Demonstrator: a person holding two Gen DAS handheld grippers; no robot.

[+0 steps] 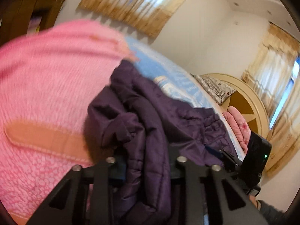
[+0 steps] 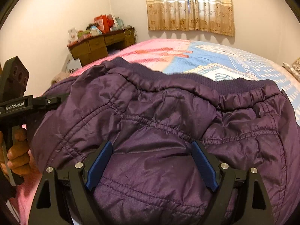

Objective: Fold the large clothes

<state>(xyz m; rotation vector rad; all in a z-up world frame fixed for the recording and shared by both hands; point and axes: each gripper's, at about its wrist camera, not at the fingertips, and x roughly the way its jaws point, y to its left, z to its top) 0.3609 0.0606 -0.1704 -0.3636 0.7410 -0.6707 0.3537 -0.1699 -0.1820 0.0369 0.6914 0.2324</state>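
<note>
Purple padded jacket (image 2: 165, 123) lies bunched on bed (image 2: 234, 61), over pink-and-blue bedspread (image 1: 41, 71). Left gripper (image 1: 148, 168) narrow, fingers pinching fold of jacket fabric that runs up between them. Right gripper (image 2: 151, 166) wide, blue pads (image 2: 99, 166) resting on jacket surface either side of quilted panel, not squeezing it. Person's hand (image 2: 17, 153) holds left tool's handle at jacket's left edge. Curtain (image 2: 189, 5) behind bed.
</note>
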